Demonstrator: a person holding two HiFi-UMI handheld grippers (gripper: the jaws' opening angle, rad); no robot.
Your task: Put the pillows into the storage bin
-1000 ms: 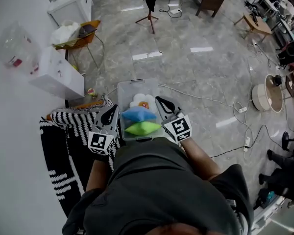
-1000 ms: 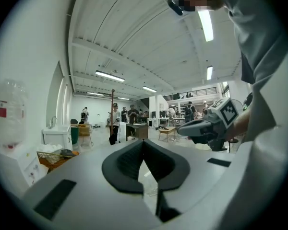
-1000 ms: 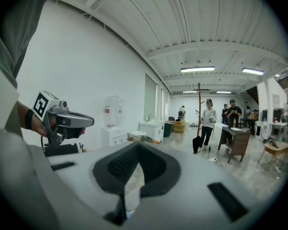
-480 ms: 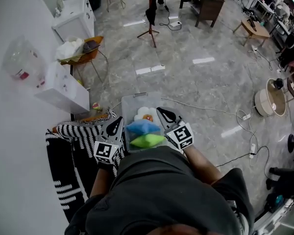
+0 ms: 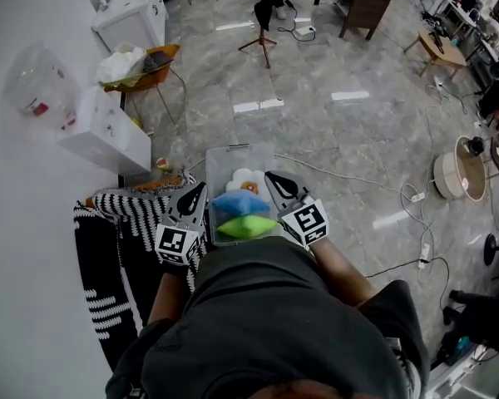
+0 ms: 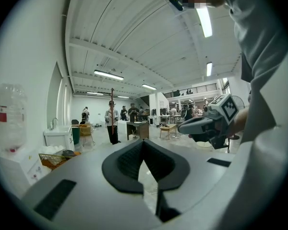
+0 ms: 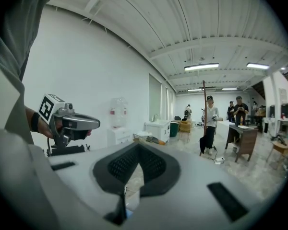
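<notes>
Now, centre frame, your clear plastic storage bin (image 5: 225, 151) holds three: white pillow (image 5: 246, 178), blue pillow (image 5: 239, 204), green pillow (image 5: 248, 227); your left gripper (image 5: 200, 189) and right gripper (image 5: 271, 178) flank it, both closed and empty, open grey floor (image 5: 324, 135) above.

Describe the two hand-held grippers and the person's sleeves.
The left hand-held gripper and right hand-held gripper have pale grey bodies, black tapered jaws with ribbed pads, each carrying a white cube with black square markers. The person wears a dark grey short-sleeved shirt.

3 pillows (image 5: 239, 206) lie in the storage bin (image 5: 220, 155) on the floor (image 5: 341, 131), between the left hand-held gripper (image 5: 198, 192) and the right hand-held gripper (image 5: 273, 180) (a rug (image 5: 108, 256) lies further left).
</notes>
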